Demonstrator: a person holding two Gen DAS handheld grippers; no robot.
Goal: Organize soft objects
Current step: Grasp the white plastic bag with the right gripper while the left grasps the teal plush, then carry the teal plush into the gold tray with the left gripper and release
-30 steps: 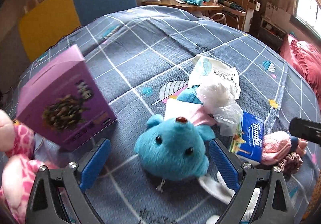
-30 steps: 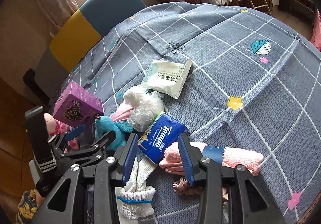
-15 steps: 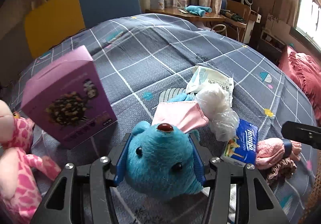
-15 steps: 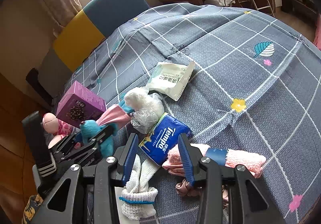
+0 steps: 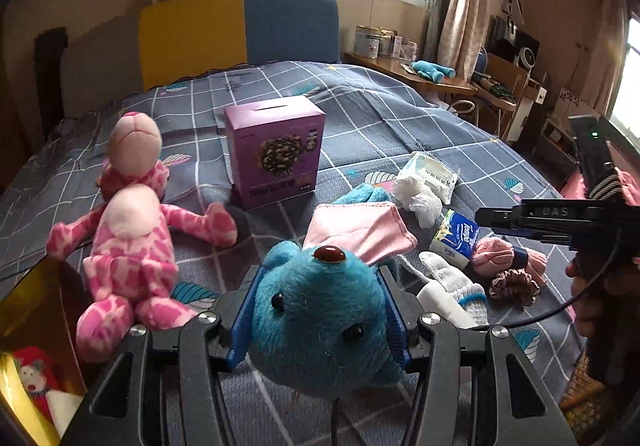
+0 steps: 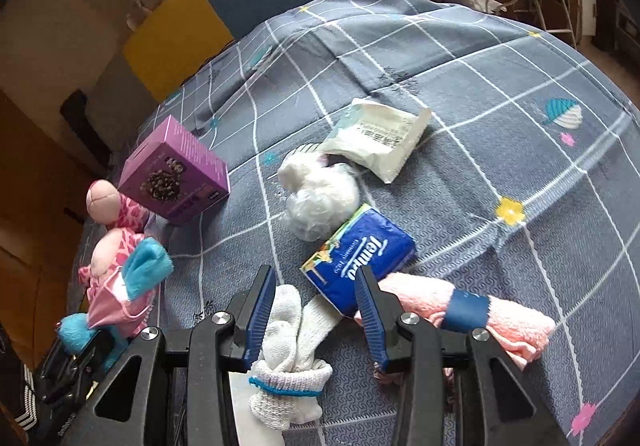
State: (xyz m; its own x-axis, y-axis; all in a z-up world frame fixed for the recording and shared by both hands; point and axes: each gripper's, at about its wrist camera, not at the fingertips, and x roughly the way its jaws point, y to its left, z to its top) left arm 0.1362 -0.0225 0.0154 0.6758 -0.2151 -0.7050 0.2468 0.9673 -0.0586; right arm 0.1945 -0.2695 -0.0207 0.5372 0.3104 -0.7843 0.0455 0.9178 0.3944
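left wrist view: the bed (image 5: 400, 114), under a grey-blue checked quilt, carries everything, and the blue plush toy (image 5: 320, 326) fills the near middle, its head clamped between the blue fingers (image 5: 244, 322) of the left gripper (image 5: 320, 322). both pads press into the fur at the sides of the head, so the hold looks firm; the pink ear flap and the rest of the body hang out in front. the step in hand reads as carrying this toy over to the pink spotted plush (image 5: 128, 246) lying to the left, so that the soft toys sit together. to do it well, keep the squeeze steady, lift enough that the dangling body clears the quilt, steer past the purple box (image 5: 276, 154) standing upright behind, and let go only once the toy rests on the bed just beside the pink one. a gold-coloured bag or box edge (image 5: 32, 310) shows at the lower left; what it is i cannot tell.

right wrist view: the right gripper (image 6: 316, 314) hovers low over the small clutter with its fingers (image 6: 260, 310) part open and gripping nothing. the white sock bundle (image 6: 288, 370) lies between them, near the left pad though contact is unclear. the blue tissue pack (image 6: 360, 254) sits just beyond the tips, the rolled pink towel (image 6: 480, 310) to the right, the white plastic wad (image 6: 320, 198) and a pale pouch (image 6: 380, 138) farther off.
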